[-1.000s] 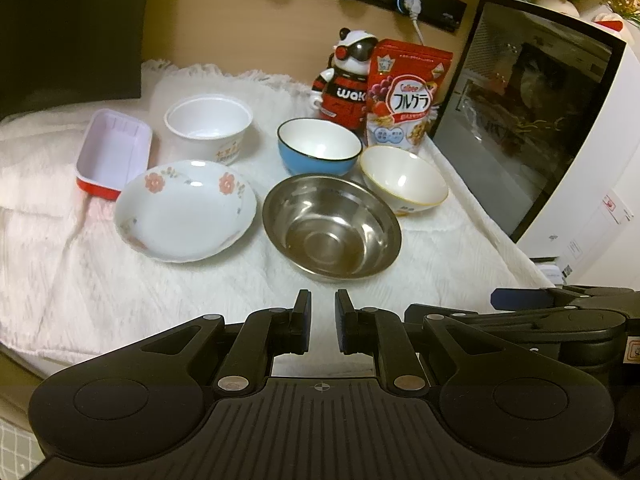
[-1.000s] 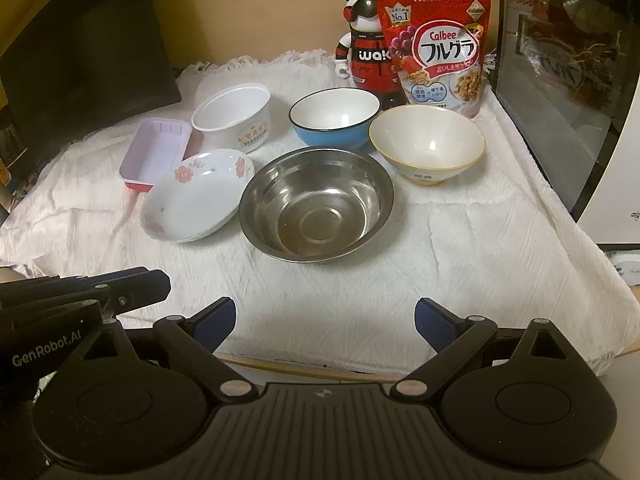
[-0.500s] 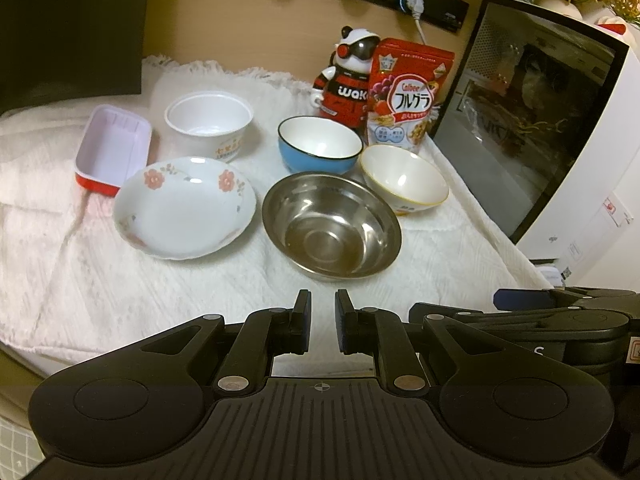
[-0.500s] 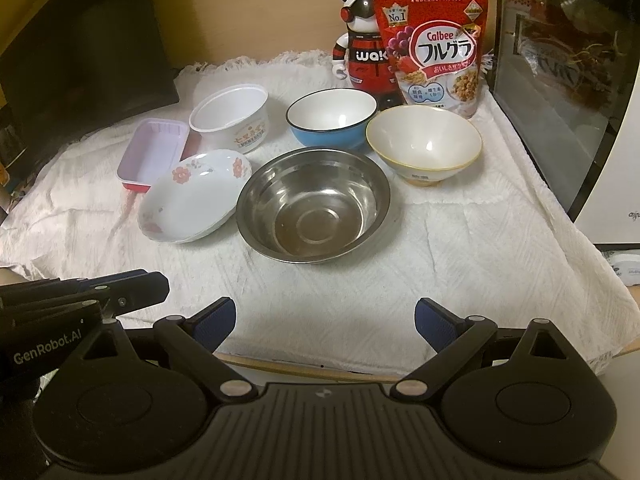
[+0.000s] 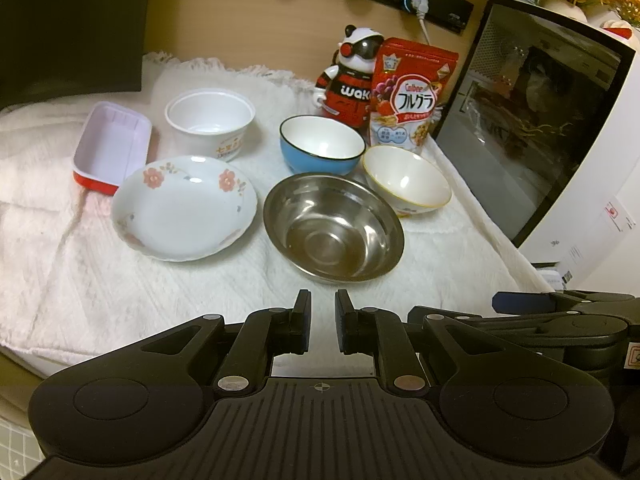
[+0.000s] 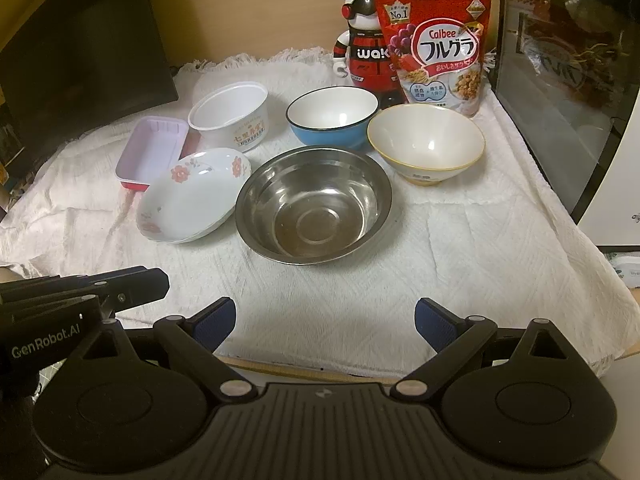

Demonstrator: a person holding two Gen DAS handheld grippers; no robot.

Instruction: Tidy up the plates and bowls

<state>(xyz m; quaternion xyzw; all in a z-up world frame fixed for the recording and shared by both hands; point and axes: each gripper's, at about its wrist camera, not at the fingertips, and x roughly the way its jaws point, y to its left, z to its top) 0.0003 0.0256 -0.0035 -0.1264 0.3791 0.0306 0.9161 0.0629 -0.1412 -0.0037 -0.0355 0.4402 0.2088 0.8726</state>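
Observation:
On the white cloth stand a steel bowl (image 5: 334,226) (image 6: 314,204), a flowered plate (image 5: 184,206) (image 6: 192,194), a blue bowl (image 5: 322,144) (image 6: 332,116), a cream bowl with a yellow rim (image 5: 406,180) (image 6: 426,142), a white plastic cup bowl (image 5: 210,122) (image 6: 230,114) and a red-and-white rectangular tray (image 5: 112,146) (image 6: 154,152). My left gripper (image 5: 322,308) is nearly shut and empty, just short of the steel bowl. My right gripper (image 6: 324,316) is open and empty above the cloth's front edge.
A red cereal bag (image 5: 412,92) (image 6: 438,40) and a panda figure (image 5: 350,76) (image 6: 362,40) stand at the back. A microwave with a dark glass door (image 5: 536,116) (image 6: 568,80) flanks the right side. A dark screen (image 6: 80,48) stands at the back left.
Both views have shifted slightly; the left gripper has eased a little closer to the dishes. The jaws have not changed. No dish has moved.

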